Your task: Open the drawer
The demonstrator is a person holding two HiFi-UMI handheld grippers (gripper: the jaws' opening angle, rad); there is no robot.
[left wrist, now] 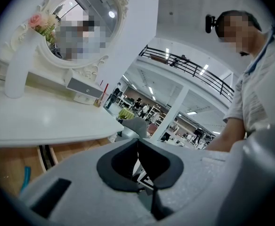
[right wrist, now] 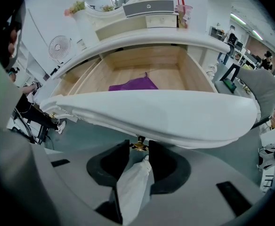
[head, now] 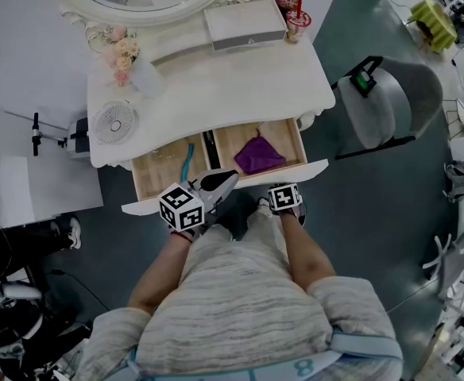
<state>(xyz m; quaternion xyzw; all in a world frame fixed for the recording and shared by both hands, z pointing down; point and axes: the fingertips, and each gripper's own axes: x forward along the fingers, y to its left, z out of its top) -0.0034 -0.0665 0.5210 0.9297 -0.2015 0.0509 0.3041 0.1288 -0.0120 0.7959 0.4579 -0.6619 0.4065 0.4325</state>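
- Drawer (right wrist: 175, 119): pulled out beneath dressing table's (head: 216, 86) front edge.
- Right gripper (right wrist: 138, 147): jaws clamped on brass knob (right wrist: 138, 144) at drawer's front edge.
- Left gripper (left wrist: 137, 144): jaws together, empty, near drawer's front edge.
- Purple cloth (head: 257, 155): drawer's right compartment.

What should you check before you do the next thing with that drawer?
1. Drawer pulled out: ok, both compartments show.
2. Right gripper on the knob: ok, jaws closed on it.
3. Left gripper empty: ok, shut on nothing.
4. Purple cloth lying low inside the drawer: ok.
5. Drawer at its end stop: cannot tell.
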